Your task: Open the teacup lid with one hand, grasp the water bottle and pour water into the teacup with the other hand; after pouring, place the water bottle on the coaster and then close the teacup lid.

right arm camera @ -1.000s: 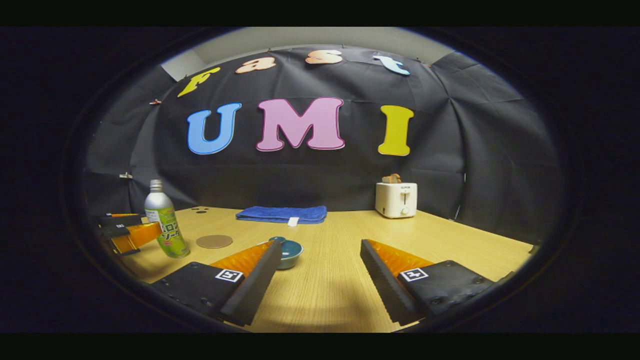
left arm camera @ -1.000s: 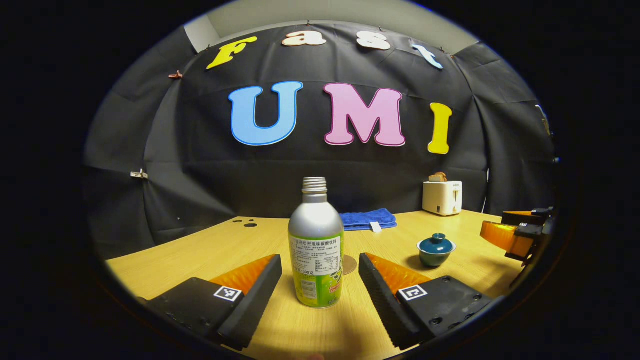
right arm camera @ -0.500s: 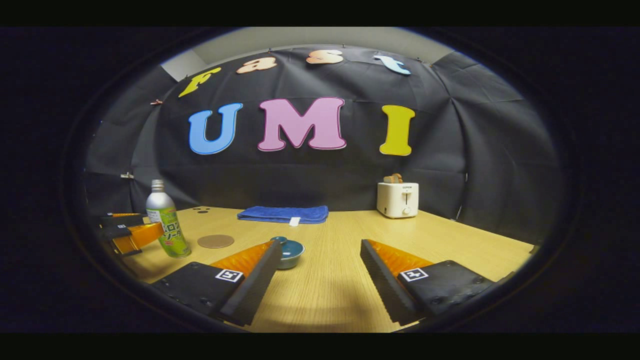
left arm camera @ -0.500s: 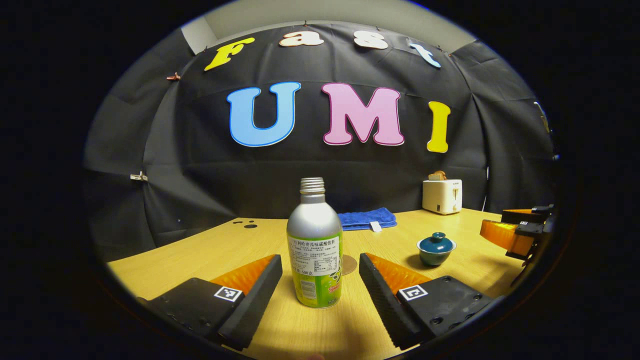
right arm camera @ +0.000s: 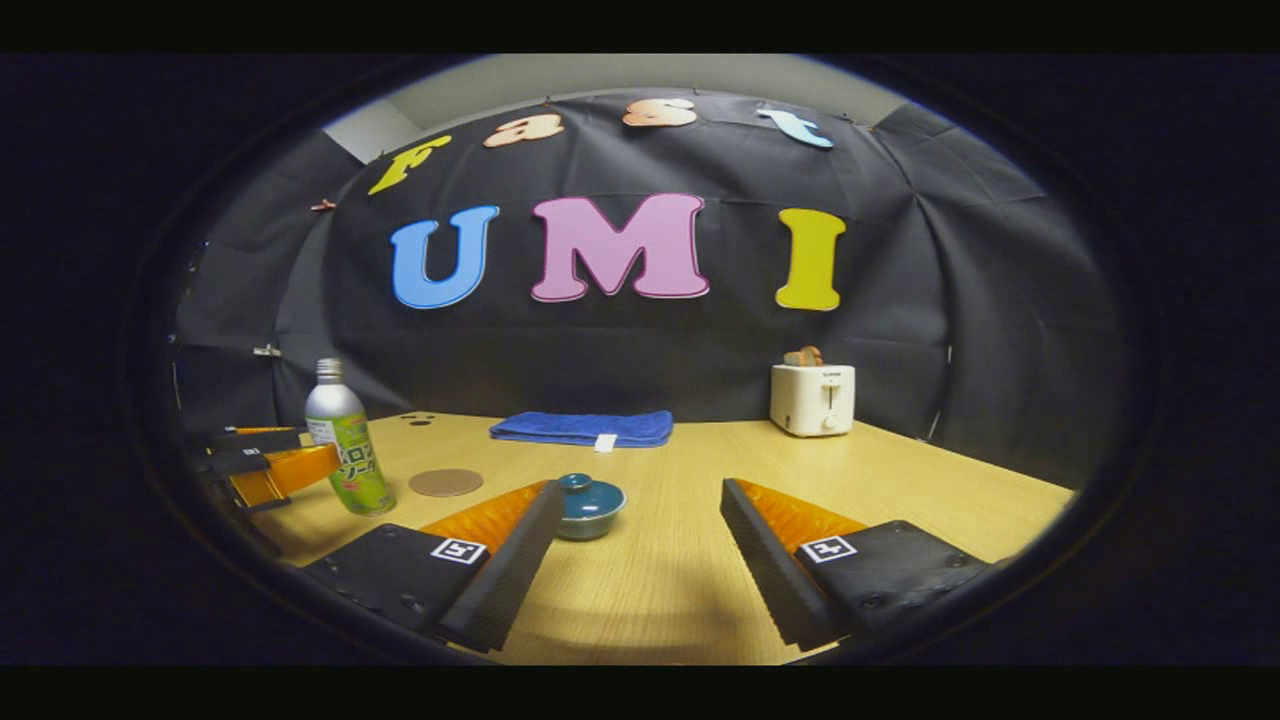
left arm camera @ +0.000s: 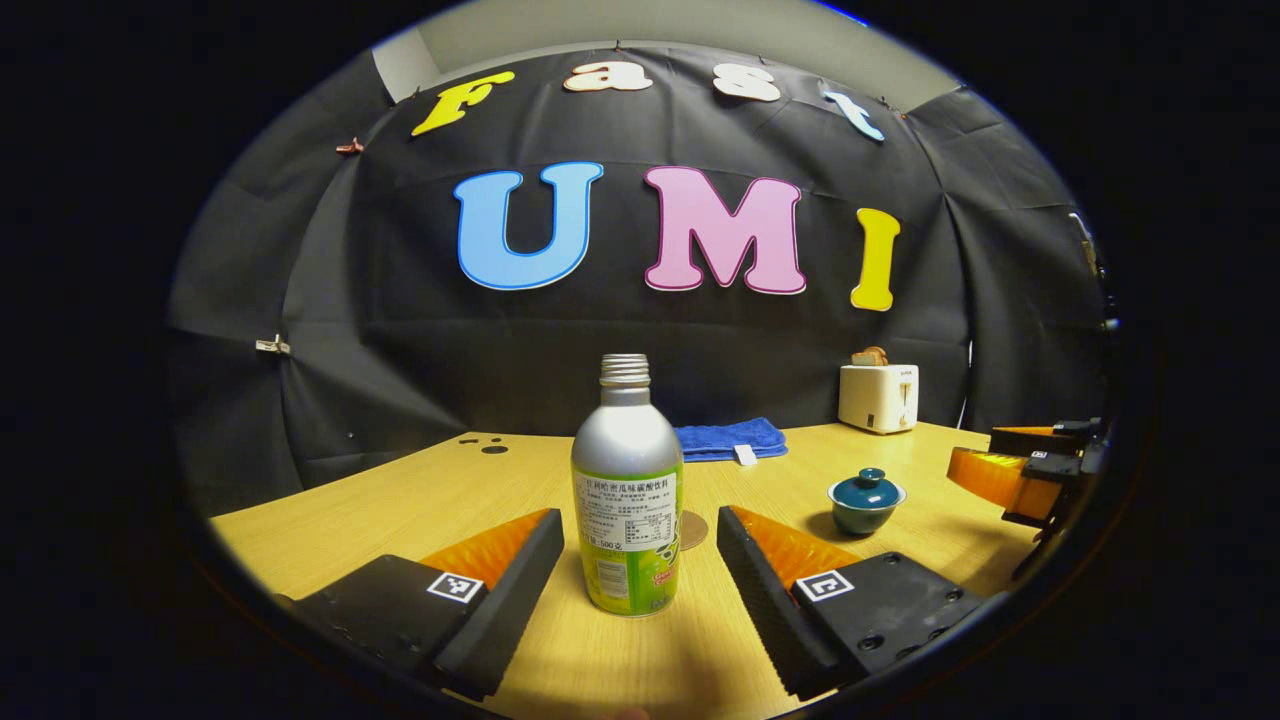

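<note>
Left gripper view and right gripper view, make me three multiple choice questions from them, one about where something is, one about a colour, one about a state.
1. Where does the coaster lie?
A. on the table between the water bottle and the teacup
B. under the toaster
C. on the blue towel

2. What colour is the teacup?
A. red
B. dark teal
C. white

3. How does the left claw stand to the water bottle?
A. shut on it
B. open, a finger on each side, gaps showing
C. lifting it

Answers:
1 A, in the right gripper view the disc lies flat between them.
2 B, bowl and lid are both teal.
3 B, the bottle stands on the table untouched.
</note>
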A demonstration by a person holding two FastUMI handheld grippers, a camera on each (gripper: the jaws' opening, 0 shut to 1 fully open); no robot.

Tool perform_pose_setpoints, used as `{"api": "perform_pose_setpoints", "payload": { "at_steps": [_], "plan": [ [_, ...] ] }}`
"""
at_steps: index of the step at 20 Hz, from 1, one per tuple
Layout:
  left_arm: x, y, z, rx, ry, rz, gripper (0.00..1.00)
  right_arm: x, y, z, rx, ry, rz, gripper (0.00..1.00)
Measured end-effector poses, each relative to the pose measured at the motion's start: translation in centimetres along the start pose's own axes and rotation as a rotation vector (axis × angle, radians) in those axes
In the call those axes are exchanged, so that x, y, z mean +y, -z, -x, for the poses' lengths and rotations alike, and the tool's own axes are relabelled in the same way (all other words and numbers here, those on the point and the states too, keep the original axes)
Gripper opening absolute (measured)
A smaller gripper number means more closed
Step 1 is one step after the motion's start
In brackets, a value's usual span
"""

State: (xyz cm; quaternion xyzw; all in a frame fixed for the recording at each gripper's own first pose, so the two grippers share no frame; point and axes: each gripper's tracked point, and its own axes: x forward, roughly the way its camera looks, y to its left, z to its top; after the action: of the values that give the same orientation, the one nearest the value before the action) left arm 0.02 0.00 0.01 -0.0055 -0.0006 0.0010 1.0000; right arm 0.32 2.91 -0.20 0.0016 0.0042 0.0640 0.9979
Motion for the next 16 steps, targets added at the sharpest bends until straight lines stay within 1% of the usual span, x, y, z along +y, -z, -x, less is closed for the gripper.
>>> {"api": "perform_pose_setpoints", "payload": {
  "at_steps": [3, 6, 8, 10, 14, 16],
  "plan": [
    [-0.3, 0.1, 0.1, 0.000, 0.013, 0.000, 0.98, 0.5, -0.1, -0.7, -0.004, -0.017, 0.000, 0.98],
    [-0.5, -0.1, 0.0, -0.001, 0.026, 0.000, 0.98, 2.0, 0.3, -2.0, 0.003, -0.070, 0.000, 0.98],
    [-0.5, 0.0, 0.2, -0.001, 0.035, 0.000, 0.98, 1.9, 0.2, -3.0, 0.007, -0.065, -0.001, 0.98],
    [-0.3, 0.0, 0.4, -0.002, 0.038, 0.000, 0.98, 2.1, 1.2, -3.9, 0.053, -0.056, 0.006, 0.98],
    [-0.1, -0.1, 0.7, -0.003, 0.040, -0.001, 0.98, 2.6, 2.0, -6.7, 0.117, -0.057, 0.062, 0.98],
    [0.0, 0.0, 0.9, -0.003, 0.042, -0.001, 0.98, 3.0, 2.1, -7.7, 0.120, -0.061, 0.096, 0.97]
  ]
}}
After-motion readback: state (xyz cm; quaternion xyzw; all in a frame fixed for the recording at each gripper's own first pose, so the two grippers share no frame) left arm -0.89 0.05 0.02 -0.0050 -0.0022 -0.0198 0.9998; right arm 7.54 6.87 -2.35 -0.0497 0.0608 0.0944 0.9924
